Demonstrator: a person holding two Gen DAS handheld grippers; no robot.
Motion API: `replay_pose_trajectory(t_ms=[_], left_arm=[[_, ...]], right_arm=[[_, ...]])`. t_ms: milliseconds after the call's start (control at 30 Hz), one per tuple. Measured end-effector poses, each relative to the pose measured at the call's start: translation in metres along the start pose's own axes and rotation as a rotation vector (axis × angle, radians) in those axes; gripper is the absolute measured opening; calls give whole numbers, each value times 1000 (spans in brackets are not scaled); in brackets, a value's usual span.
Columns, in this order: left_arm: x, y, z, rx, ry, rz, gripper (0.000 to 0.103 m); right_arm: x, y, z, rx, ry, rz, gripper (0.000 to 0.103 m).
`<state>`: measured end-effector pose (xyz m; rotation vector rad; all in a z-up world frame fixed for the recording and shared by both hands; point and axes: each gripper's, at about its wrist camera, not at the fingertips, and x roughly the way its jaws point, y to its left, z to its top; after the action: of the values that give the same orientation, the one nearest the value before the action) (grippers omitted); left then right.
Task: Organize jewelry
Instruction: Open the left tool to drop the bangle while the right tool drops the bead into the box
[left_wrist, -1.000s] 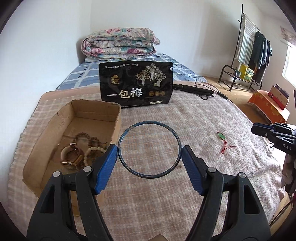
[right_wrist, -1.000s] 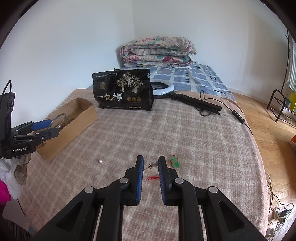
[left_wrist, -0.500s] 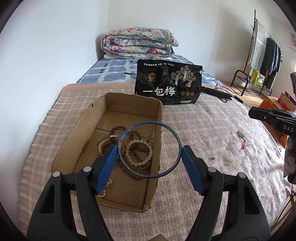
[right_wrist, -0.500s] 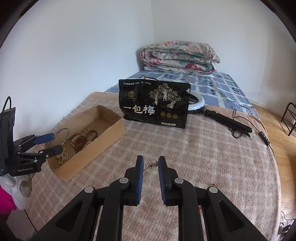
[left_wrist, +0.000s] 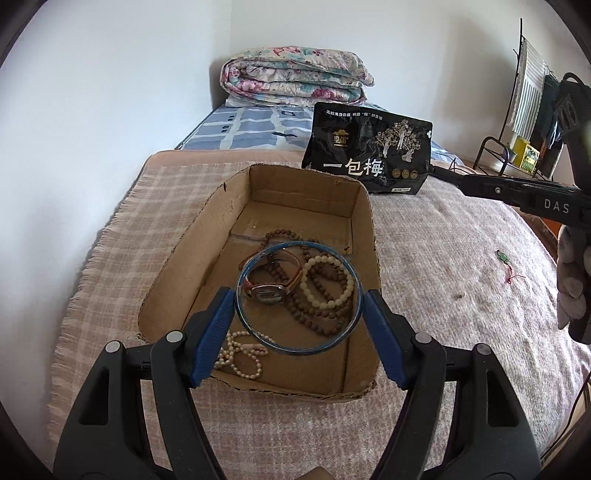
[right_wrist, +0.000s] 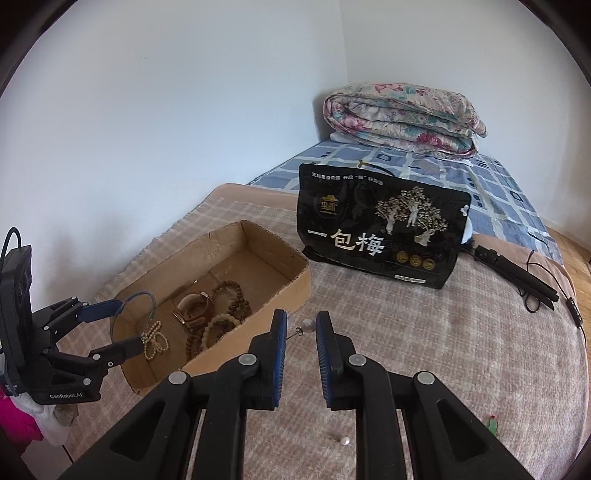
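My left gripper (left_wrist: 299, 314) is shut on a thin blue bangle (left_wrist: 258, 338) and holds it above the cardboard box (left_wrist: 371, 221). The box holds a watch (left_wrist: 269, 291), brown bead strands, a cream bead bracelet (left_wrist: 327, 280) and a pearl strand (left_wrist: 240, 356). My right gripper (right_wrist: 301, 328) is shut on a pearl earring (right_wrist: 307, 325), pinned between the pads, just right of the box (right_wrist: 295, 288). The left gripper also shows in the right wrist view (right_wrist: 127, 325) with the bangle over the box's near end.
A black snack bag (right_wrist: 384, 236) stands behind the box. A green charm on red cord (left_wrist: 504, 258) and a loose pearl (right_wrist: 344, 440) lie on the checked blanket. A folded quilt (left_wrist: 295, 77) lies at the back. A black tripod with cable (right_wrist: 517, 273) lies at the right.
My left gripper has carried the bangle left, from over the blanket to over the box. My right gripper has lifted the earring and moved it left toward the box.
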<state>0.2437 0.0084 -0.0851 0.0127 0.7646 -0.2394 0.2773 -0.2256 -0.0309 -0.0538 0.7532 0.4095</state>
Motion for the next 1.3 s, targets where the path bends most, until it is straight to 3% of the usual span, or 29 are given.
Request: replay_pose_trajectory(t_ms=[467,933,1000,1033,1100,1167,1233,1300], left_arm=[[8,15,-9,-13,18,-1,73],[13,22,-11,-20,21,1,73],[14,22,-11,-17,20,3,73],[14,22,-10,-16,19,5,73],[15,22,-10,-15,23,6,74],[16,21,-9,-13,30,5,74],[16,19,-10,-9,32,6,79],[14,16,-10,-1,25,12,83]], right_arm=[[54,38,23,-36,31,44,14],[101,50,30,-20,69,72,16],[104,51,31,-21,67,65,22],[104,52,31,-18,62,59,34],[101,52,32,-12,45,59,45],[97,50,33,-7,32,52,69],[93,49,34,-3,13,33,80],[89,46,34,4,3,27,85]])
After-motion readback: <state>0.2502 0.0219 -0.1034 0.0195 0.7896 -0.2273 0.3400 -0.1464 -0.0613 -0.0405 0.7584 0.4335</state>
